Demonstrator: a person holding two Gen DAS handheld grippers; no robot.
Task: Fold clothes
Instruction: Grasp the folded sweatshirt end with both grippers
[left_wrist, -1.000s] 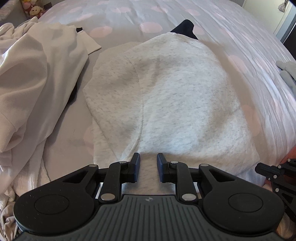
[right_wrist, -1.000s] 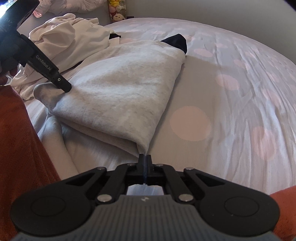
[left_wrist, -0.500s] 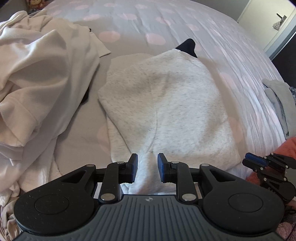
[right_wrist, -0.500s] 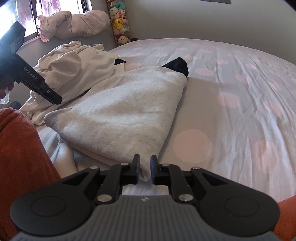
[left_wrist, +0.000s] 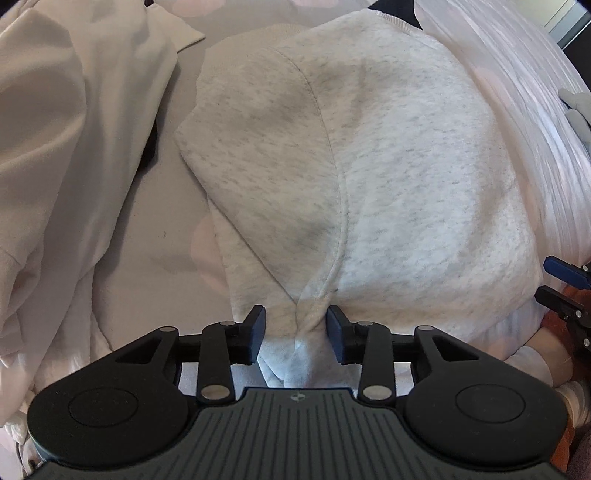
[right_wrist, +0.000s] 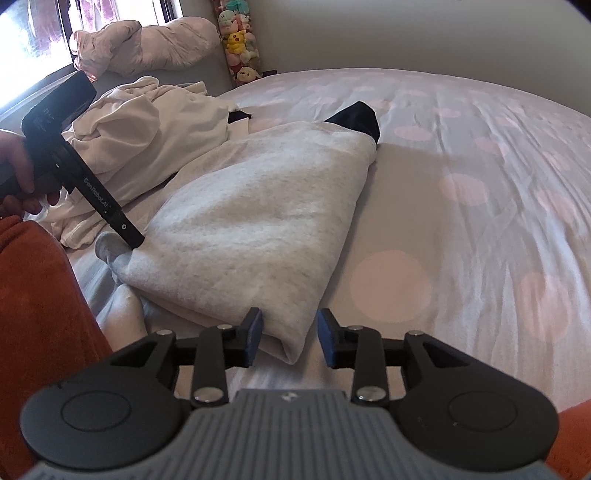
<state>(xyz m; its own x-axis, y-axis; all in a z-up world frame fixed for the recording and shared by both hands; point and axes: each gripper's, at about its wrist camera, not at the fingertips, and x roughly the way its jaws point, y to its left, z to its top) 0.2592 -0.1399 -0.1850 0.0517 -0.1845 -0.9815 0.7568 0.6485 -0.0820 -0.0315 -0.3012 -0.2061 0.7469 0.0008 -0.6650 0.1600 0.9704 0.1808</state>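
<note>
Both pairs of fingers stand parted with cloth between them but not pinched: my left gripper (left_wrist: 296, 328) straddles a bunched seam at the near edge of the grey sweatshirt (left_wrist: 388, 166), and my right gripper (right_wrist: 289, 332) straddles the rounded near corner of the same garment (right_wrist: 258, 221). I hold each one released so the pads can take a corner apiece, since two separate holds keep a soft edge straight when it is carried. The sweatshirt lies on the spotted bedsheet (right_wrist: 480, 184), doubled into layers, with a dark garment (right_wrist: 356, 118) showing at its far end. The white clothes pile (left_wrist: 66, 147) sits to the left, apart from it. I judge this layout fits either taking hold for another fold or letting go after one; the frames do not settle which
</note>
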